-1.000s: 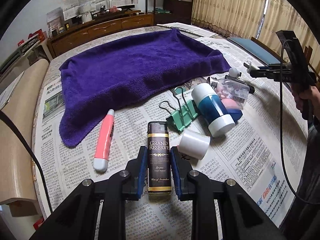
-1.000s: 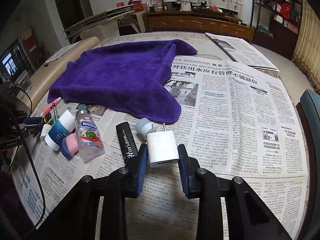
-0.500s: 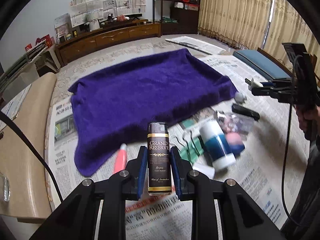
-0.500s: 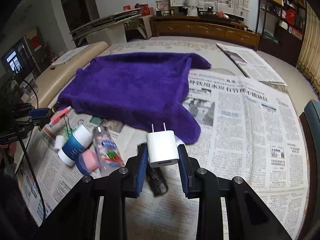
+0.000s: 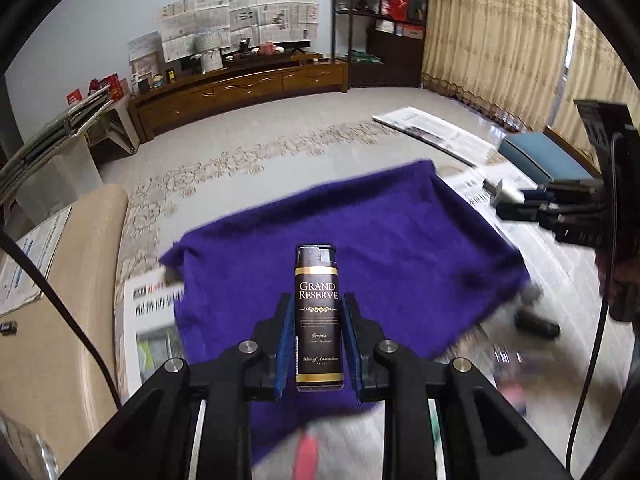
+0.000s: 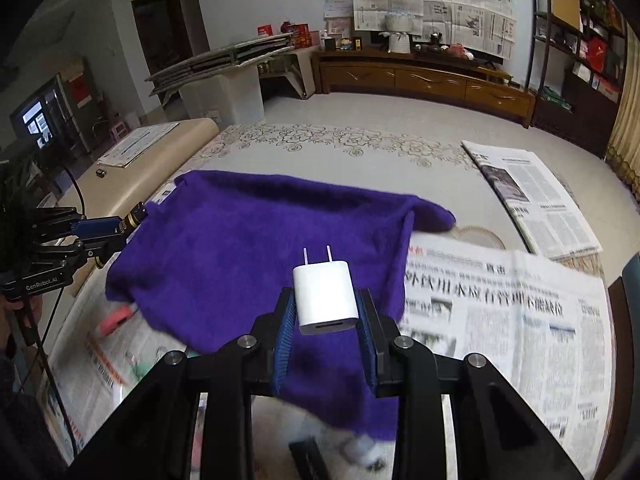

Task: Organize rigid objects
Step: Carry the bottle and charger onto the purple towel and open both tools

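Two objects are in my grip, both held up above the purple towel (image 5: 384, 248): my left gripper (image 5: 319, 344) has its fingers clamped on the black lighter (image 5: 319, 316) (label reads "Grand Reserve"), standing upright, and my right gripper (image 6: 325, 332) pinches the white USB charger (image 6: 325, 298), prongs pointing away from me. Newspaper (image 6: 520, 320) lies spread beside the towel

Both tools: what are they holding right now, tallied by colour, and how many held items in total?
Black with gold lettering: 1, the lighter, clamped in the left tool above the purple towel.
White: 1, the charger plug, clamped in the right tool.
Total: 2 held items.
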A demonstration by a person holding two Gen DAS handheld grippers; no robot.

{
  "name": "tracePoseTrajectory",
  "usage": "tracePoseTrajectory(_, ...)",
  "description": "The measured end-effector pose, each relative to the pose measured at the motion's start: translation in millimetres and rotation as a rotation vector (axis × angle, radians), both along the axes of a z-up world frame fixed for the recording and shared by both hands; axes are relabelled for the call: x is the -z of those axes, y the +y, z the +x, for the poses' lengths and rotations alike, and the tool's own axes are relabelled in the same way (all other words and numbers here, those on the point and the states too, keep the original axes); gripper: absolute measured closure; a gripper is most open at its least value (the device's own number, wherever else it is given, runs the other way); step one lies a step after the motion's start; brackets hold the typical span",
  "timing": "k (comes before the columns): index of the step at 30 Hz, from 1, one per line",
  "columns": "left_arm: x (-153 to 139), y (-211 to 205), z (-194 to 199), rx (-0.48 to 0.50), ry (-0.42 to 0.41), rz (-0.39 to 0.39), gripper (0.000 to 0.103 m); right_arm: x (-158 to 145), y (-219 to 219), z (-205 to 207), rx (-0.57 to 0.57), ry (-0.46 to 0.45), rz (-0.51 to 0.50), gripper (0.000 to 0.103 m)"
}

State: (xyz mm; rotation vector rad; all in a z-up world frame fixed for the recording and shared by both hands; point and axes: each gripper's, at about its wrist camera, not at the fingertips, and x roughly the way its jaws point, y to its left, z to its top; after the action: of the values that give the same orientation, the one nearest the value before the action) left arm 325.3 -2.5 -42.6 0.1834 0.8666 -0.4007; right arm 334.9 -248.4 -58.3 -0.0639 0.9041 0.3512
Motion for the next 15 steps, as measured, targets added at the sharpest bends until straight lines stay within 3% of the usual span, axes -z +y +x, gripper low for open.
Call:
tracePoseTrajectory(8, 31.1, -19.5, 63.8, 0.0, 0.061, 0.037, 0.08, 29.1, 23.3, 60.2, -0.019, 0.077, -0.023, 0.073)
tracePoseTrajectory(15, 74.4, -30.7, 93.9, 0.0, 0.177, 0.094, 0.08, 63.8, 44.1, 96.4, -0.032, 0.194, -0.107, 0.073)
